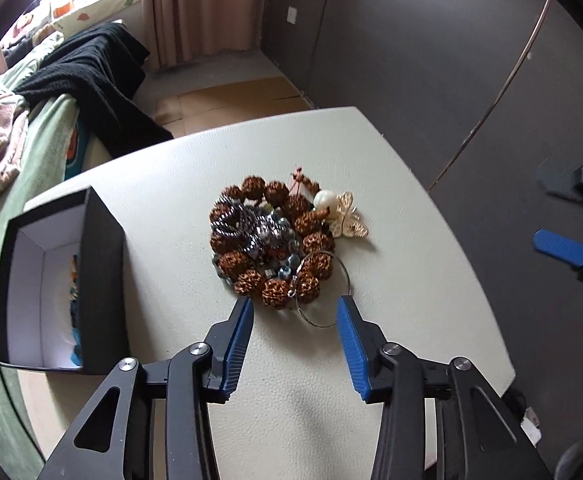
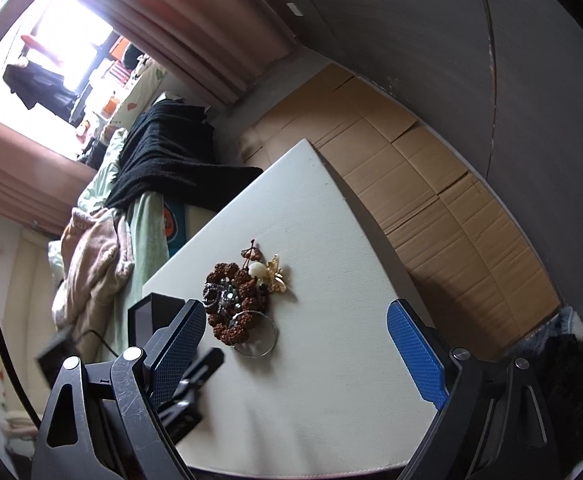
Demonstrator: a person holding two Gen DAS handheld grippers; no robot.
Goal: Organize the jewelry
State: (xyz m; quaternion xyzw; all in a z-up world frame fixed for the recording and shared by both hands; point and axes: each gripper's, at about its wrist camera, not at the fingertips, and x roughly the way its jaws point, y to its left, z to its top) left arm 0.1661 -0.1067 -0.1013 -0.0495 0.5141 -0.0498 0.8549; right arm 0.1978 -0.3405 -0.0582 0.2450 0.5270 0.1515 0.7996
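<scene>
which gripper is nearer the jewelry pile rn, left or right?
Left. The left gripper sits at the jewelry pile's near edge, jaws open. The right gripper hangs back beside the table, jaws wide, clear of the pile.

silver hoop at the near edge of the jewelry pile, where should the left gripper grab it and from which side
Grip the silver hoop on its near arc, the part lying bare on the white table clear of the brown bead bracelet. Come from above on the near side, one finger inside the ring and one outside. The thin wire lies flat, so the left gripper, open, probably must pinch across it.
</scene>
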